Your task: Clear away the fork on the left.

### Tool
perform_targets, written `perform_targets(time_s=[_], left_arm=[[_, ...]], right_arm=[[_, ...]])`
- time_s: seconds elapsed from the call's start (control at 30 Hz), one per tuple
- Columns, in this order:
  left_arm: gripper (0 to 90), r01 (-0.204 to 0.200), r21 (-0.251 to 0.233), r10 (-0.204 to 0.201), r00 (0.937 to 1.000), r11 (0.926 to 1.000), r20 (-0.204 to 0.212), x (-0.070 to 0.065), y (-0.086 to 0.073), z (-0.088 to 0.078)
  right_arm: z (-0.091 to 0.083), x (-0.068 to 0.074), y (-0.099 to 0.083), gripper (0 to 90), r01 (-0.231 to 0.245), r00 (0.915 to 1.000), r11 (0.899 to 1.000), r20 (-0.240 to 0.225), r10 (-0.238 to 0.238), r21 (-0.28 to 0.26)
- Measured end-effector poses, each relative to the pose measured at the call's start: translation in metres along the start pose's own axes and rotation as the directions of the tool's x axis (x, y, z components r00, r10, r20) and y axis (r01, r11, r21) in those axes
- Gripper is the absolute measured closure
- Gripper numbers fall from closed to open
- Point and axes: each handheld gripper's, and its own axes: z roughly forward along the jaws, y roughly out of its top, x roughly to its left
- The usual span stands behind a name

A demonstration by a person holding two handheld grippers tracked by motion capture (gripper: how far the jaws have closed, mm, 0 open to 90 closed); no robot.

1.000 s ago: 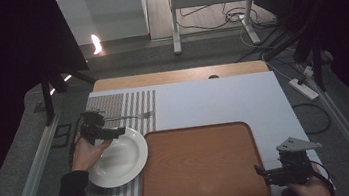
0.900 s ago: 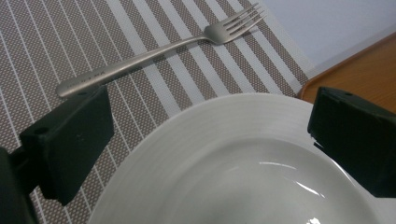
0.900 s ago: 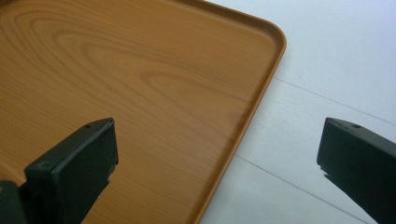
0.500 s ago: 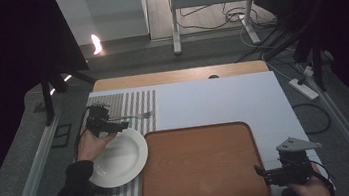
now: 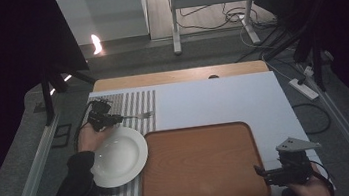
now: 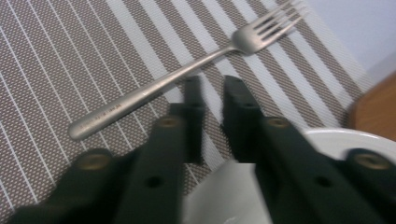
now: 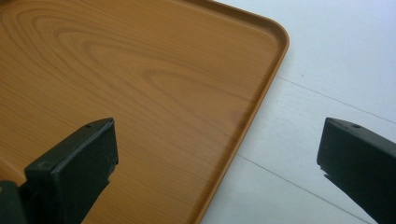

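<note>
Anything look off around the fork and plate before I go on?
Nothing spilled or damaged. The fork lies flat and askew across the striped mat, beside the plate. The left tongs have just closed short of the handle, nothing between them.

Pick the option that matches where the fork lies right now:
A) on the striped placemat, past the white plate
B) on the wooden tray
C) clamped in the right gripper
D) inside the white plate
A: the fork lies flat on the striped placemat just beyond the left gripper, whose jaws are nearly together with nothing between them; the white plate sits nearer the person.
</note>
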Motion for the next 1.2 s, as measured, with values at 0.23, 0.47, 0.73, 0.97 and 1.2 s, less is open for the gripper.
perform_targets(time_s=[0.23,0.47,0.73,0.97,1.2], left_arm=[[89.3,0.038,0.01,-0.037,0.9989,0.9992,-0.029,0.015,0.006,0.011],[89.3,0.095,0.024,-0.094,0.9942,0.9952,-0.052,0.034,0.012,0.023],[89.3,0.148,0.071,-0.145,0.988,0.9864,-0.054,0.049,0.014,0.03],[89.3,0.136,0.104,-0.134,0.9906,0.9853,-0.027,0.052,0.009,0.028],[89.3,0.103,0.14,-0.106,0.9943,0.9848,0.011,0.048,0.0,0.02]], right_arm=[[0.0,0.0,0.0,0.0,0.001,1.0,1.0,-0.003,-0.001,0.001],[0.0,0.0,0.0,0.0,0.001,1.0,1.0,-0.005,-0.001,0.001],[0.0,0.0,-0.001,0.0,0.001,1.0,1.0,-0.008,-0.001,0.0],[-0.001,0.0,-0.001,0.0,-0.003,1.0,1.0,-0.009,0.003,0.0],[-0.001,0.0,-0.001,0.0,0.006,0.9999,1.0,-0.009,-0.006,0.0]])
